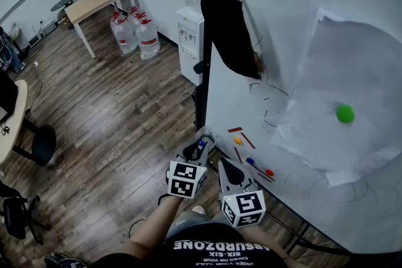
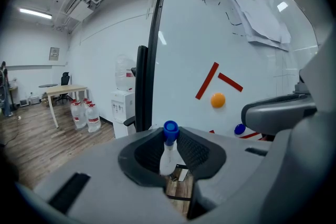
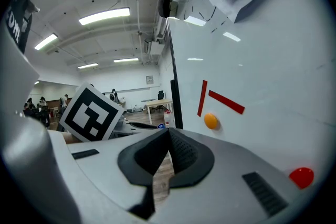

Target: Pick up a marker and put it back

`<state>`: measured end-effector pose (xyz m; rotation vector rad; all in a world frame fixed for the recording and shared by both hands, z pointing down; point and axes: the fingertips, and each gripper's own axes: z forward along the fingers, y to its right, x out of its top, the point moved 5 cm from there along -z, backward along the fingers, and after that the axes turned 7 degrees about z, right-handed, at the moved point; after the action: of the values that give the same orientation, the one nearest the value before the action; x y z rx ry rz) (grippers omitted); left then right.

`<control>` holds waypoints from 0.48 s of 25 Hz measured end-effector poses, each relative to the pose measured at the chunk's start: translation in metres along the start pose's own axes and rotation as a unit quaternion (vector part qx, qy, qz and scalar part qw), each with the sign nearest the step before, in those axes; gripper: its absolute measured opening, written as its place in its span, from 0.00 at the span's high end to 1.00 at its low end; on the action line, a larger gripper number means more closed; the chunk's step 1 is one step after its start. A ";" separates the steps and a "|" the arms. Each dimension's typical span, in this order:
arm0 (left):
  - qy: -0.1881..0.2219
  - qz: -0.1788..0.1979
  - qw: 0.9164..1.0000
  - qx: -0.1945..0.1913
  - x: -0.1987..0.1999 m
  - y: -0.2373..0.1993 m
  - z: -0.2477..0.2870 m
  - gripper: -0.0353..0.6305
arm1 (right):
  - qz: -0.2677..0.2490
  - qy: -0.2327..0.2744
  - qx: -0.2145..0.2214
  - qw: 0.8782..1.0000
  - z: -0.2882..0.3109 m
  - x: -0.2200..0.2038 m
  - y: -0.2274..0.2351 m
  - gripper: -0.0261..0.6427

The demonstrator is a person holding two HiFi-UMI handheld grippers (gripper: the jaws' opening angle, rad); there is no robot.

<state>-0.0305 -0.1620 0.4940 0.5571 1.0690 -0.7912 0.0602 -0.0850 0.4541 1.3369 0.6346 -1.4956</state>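
Beside glossy whiteboard (image 1: 282, 22), L claw (image 2: 169, 136) pinches round, blue-capped white marker (image 2: 167, 152); R claw (image 3: 168, 139) pressed together, empty.

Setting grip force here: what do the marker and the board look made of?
Marker: probably plastic, with a smooth white barrel and a matte blue cap. Board: glossy white, perhaps coated steel; bright reflections show on it, and an orange magnet seems to cling to it.

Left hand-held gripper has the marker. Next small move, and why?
Probably ease the left hand-held gripper toward the whiteboard to return the blue-capped marker: its jaws grip it cap-up, off the board, while the right hand-held gripper is shut and empty.
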 end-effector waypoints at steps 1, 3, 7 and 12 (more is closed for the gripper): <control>0.001 0.000 1.000 0.001 0.001 0.000 -0.001 0.83 | 0.001 0.000 -0.001 1.000 -0.001 0.000 0.000 0.96; 0.002 0.000 1.000 0.003 0.003 -0.001 -0.002 0.83 | 0.002 0.001 -0.003 1.000 -0.002 0.000 0.001 0.96; 0.010 0.000 1.000 0.005 0.006 -0.002 -0.003 0.83 | 0.003 0.001 -0.004 1.000 -0.003 -0.001 0.001 0.96; 0.021 0.000 1.000 0.005 0.014 -0.002 -0.010 0.83 | 0.002 0.003 -0.004 1.000 -0.006 -0.001 -0.001 0.96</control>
<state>-0.0337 -0.1599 0.4775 0.5839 1.1034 -0.7890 0.0612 -0.0791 0.4533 1.3355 0.6407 -1.4838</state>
